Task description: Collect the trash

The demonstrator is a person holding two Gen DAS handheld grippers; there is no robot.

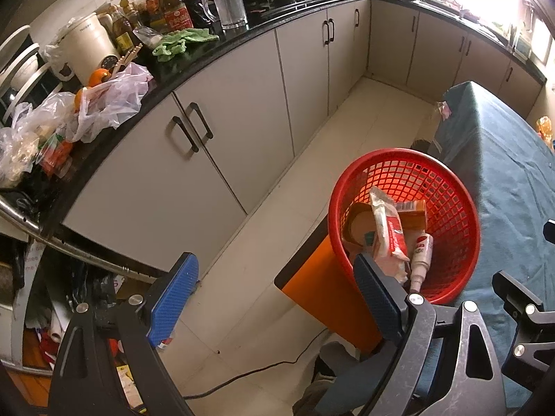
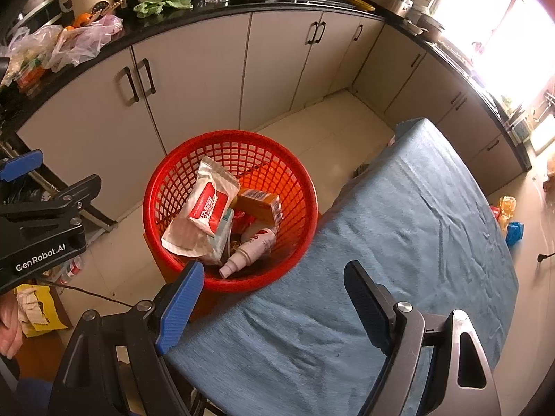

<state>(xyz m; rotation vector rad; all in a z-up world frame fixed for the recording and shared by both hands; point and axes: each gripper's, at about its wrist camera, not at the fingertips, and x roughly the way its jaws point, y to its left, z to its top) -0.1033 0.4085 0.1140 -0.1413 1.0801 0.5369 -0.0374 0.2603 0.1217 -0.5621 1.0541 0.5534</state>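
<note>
A red basket (image 2: 230, 208) is seen next to a table with a blue cloth (image 2: 399, 242). It seems to stand on something orange, just beside the table edge. Trash is already lying inside it: a white and red pouch (image 2: 204, 211), a small orange box (image 2: 260, 202) and a white spray bottle (image 2: 249, 248). The pouch is leaning over the box, and the bottle is lying low at the near side.

The left gripper (image 1: 277, 298) is held wide apart, and nothing is held in it. One of its fingers is close to the basket rim, over the floor (image 1: 277, 208). The right gripper (image 2: 272, 301) is spread apart too, and nothing is gripped. It is held above the near end of the table.

No trash is seen on the cloth, so the dropping step looks finished for these things. More trash may be waiting: a yellow thing (image 2: 506, 208) and a blue thing (image 2: 514, 232) are seen on the floor past the table, well apart from the basket. For the next move, a gripper would need to be carried over to one of them, closed on it, and brought back above the basket.
</note>
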